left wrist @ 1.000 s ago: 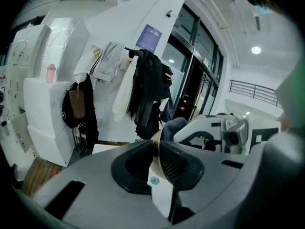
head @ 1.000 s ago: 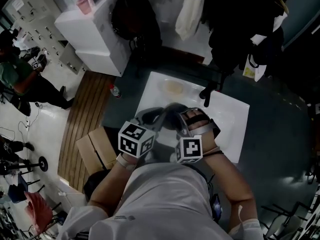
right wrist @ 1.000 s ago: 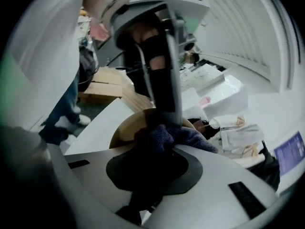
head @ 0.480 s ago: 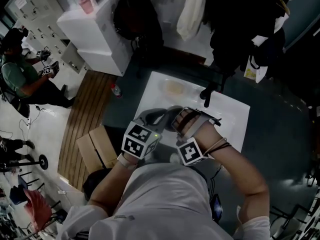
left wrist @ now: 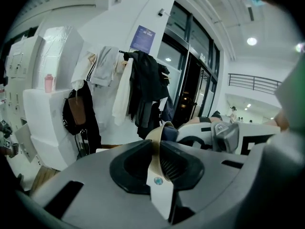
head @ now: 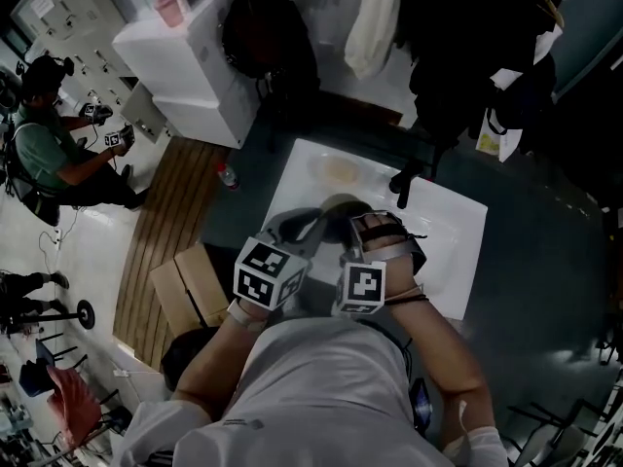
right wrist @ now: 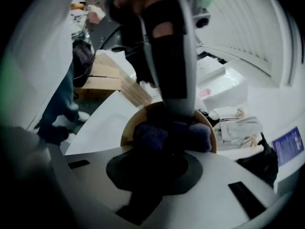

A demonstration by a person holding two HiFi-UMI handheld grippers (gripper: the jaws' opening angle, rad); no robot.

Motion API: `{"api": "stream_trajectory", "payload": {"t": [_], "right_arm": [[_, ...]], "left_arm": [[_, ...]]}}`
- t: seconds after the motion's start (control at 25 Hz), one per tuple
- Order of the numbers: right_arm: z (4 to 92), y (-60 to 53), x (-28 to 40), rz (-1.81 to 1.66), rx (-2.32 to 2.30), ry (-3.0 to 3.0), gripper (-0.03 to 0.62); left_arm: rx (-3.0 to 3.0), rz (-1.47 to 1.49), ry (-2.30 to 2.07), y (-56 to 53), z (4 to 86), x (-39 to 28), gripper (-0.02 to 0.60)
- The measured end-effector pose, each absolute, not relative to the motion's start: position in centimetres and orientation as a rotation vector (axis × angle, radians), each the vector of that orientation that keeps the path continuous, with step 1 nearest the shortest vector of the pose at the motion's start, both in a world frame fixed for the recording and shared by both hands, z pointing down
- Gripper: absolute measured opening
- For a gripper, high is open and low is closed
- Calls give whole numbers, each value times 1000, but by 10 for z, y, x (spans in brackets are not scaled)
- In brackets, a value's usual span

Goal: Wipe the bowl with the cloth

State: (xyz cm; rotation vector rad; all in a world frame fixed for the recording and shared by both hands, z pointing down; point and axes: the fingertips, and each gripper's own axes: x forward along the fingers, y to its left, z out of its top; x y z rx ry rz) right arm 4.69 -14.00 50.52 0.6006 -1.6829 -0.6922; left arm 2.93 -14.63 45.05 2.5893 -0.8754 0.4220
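Wiping is judged mid-course: the bowl [right wrist: 127, 127] is clamped by its rim in the left gripper [left wrist: 158, 157], while the cloth [right wrist: 172, 134], clenched in the right gripper [right wrist: 157, 163], is pressed inside.

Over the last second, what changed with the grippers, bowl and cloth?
Half a second ago the right gripper twisted and its forearm swung outward. It then rolled back to nearly where it began, which looks like one rubbing stroke of the cloth against the bowl. Nothing was taken hold of or let go. The left gripper stayed clamped on the bowl's rim and hardly shifted.
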Motion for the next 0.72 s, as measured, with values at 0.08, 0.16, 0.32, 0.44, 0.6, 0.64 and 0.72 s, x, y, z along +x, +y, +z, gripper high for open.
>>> {"api": "stream_trajectory", "payload": {"t": [0.08, 0.16, 0.32, 0.44, 0.6, 0.64, 0.72], "right_arm": [[501, -144, 50, -617, 727, -1723, 69], [496, -148, 55, -537, 850, -1761, 69], [482, -154, 64, -303, 1092, -1917, 69], [479, -155, 67, -41, 1250, -2073, 69], [478, -153, 72, 301, 1427, -2237, 69], [478, -153, 74, 405, 1469, -2281, 69], [478, -152, 76, 659, 1544, -2378, 69]], "left_arm": [[2589, 409, -880, -146, 449, 29, 46], [2590, 399, -882, -145, 449, 29, 46], [2593, 376, -881, -143, 445, 31, 46], [2603, 380, -884, -141, 444, 32, 46], [2610, 378, -879, -139, 443, 34, 46], [2609, 376, -878, -138, 443, 34, 46], [2606, 371, -879, -138, 444, 35, 46]]}}
